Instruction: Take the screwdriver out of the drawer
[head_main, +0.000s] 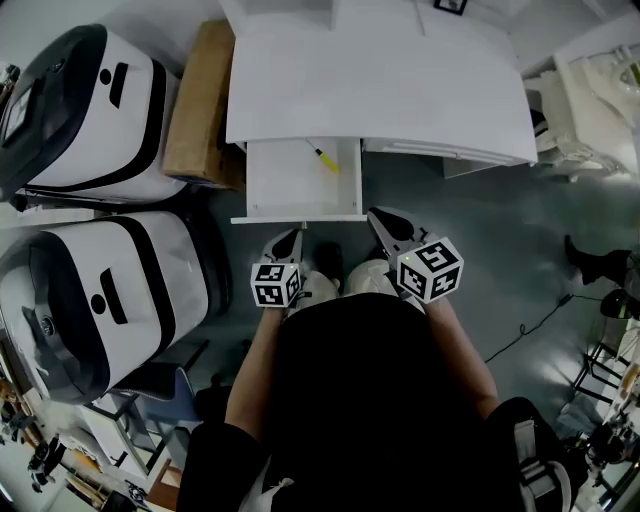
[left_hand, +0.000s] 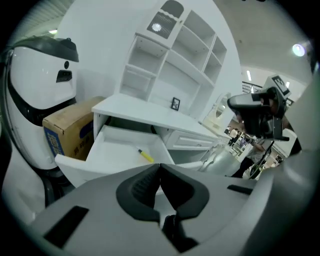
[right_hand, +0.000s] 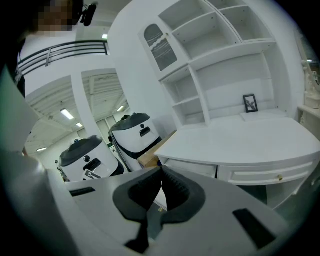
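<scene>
A small yellow-handled screwdriver (head_main: 325, 159) lies in the open white drawer (head_main: 275, 185) of the desk; the left gripper view shows the screwdriver (left_hand: 145, 155) on the drawer (left_hand: 120, 142) floor, a little beyond my jaws. My left gripper (head_main: 291, 235) hangs just in front of the drawer's front panel, shut with nothing between the jaws. My right gripper (head_main: 378, 217) is beside it on the right, also shut and empty, its tips near the drawer's right front corner. In each gripper's own view the left gripper (left_hand: 159, 165) and the right gripper (right_hand: 161, 170) show closed tips.
The white desk (head_main: 380, 85) has a second, closed drawer (head_main: 440, 150) to the right. A cardboard box (head_main: 200, 100) stands left of the desk, with two large white-and-black machines (head_main: 90, 110) further left. Chairs and cables sit at the right on the grey floor (head_main: 470, 230).
</scene>
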